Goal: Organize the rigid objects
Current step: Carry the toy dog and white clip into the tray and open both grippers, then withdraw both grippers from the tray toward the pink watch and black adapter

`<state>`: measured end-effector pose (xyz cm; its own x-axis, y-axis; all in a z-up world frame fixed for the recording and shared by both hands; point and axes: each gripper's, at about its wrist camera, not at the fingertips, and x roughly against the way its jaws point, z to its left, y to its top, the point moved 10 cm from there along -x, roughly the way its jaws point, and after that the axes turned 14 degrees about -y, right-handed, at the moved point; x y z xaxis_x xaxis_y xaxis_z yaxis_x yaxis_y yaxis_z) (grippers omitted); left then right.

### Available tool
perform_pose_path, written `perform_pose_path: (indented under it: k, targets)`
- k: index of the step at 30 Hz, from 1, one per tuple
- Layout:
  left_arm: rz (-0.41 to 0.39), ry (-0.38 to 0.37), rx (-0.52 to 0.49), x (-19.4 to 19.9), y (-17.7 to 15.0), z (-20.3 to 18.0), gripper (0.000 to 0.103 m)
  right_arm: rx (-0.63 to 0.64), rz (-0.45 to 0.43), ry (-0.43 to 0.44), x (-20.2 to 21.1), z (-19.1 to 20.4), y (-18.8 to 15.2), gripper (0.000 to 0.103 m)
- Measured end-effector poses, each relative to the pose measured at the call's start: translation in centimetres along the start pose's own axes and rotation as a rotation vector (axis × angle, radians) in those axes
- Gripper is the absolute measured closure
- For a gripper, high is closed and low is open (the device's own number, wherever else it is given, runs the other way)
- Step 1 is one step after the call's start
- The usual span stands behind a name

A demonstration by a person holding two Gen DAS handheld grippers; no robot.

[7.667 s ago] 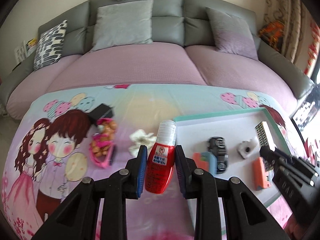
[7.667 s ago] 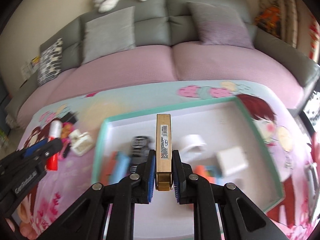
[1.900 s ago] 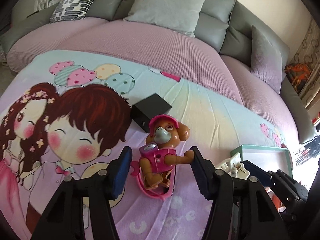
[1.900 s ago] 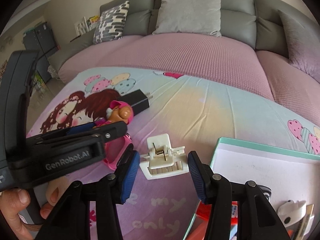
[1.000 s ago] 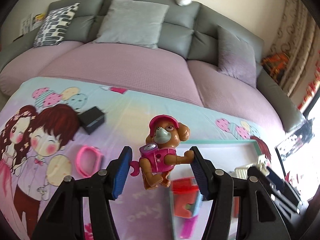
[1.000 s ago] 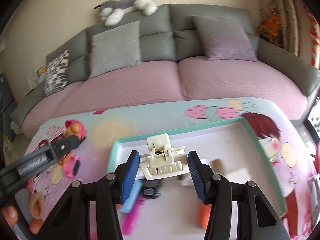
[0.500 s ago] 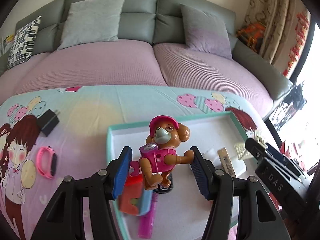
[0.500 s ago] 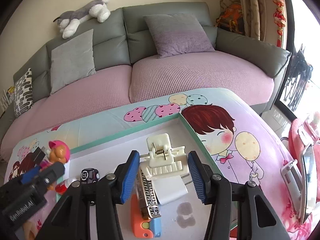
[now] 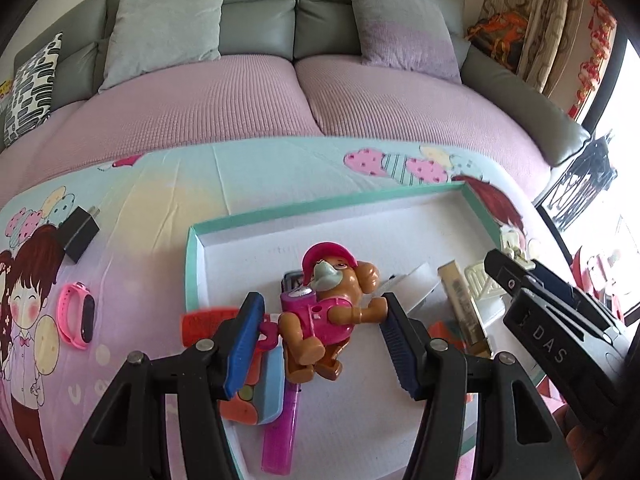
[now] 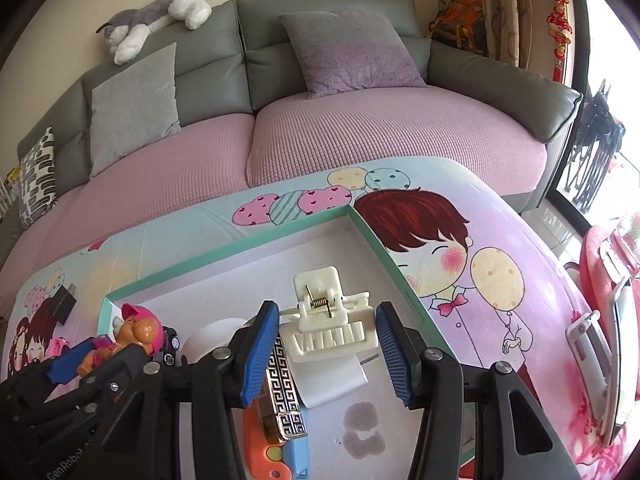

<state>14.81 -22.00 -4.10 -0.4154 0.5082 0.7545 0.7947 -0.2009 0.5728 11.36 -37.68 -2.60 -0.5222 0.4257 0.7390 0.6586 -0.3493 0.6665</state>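
Observation:
A teal-rimmed tray (image 9: 192, 264) (image 10: 368, 236) lies on the cartoon tablecloth. My left gripper (image 9: 320, 332) is shut on a pink toy dog (image 9: 324, 312) and holds it over the tray's left part. The dog also shows in the right wrist view (image 10: 136, 332). My right gripper (image 10: 328, 344) is shut on a white hair clip (image 10: 328, 320) and holds it over the tray's right part, above a white pad (image 10: 332, 380). In the tray lie a patterned gold box (image 10: 284, 396) (image 9: 460, 300), an orange and blue toy (image 9: 256, 392), a magenta stick (image 9: 280, 436) and a small black car (image 10: 170, 344).
A pink wristband (image 9: 76, 316) and a black charger (image 9: 80, 232) lie on the cloth left of the tray. A grey and pink sofa (image 9: 304, 92) runs behind the table. A red object (image 10: 608, 280) stands off the table's right edge.
Both grippers have carried their objects from the left of the table to above the tray. Since half a second ago both have sunk closer to the tray floor.

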Motion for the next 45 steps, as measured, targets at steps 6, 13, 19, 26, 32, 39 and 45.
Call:
perform_pose_path:
  k: [6,13,19,26,32,39,45]
  targets:
    - [0.042,0.02,-0.016,-1.0,-0.7,-0.1,0.042,-0.001,0.004,0.013,-0.1,0.3,-0.1,0.049]
    - [0.047,0.003,0.004,-0.8,-0.6,-0.1,0.042,0.022,0.008,-0.01,0.3,0.3,-0.1,0.049]
    - [0.027,0.021,0.01,0.6,-0.1,0.5,0.042,0.049,0.001,-0.028,1.0,0.7,0.2,0.041]
    - [-0.029,0.04,0.023,3.0,0.9,1.3,0.042,0.066,-0.018,-0.019,2.4,1.2,0.7,0.04]
    - [-0.073,0.077,0.055,4.5,1.6,3.1,0.041,0.083,-0.029,-0.005,3.2,1.9,0.8,0.04]
    - [-0.1,0.16,0.153,5.7,1.3,7.3,0.037,0.118,-0.015,0.009,3.2,3.2,0.3,0.04]
    - [-0.098,0.243,0.205,6.3,0.7,10.4,0.027,0.168,-0.006,0.031,3.1,5.2,-0.5,0.029]
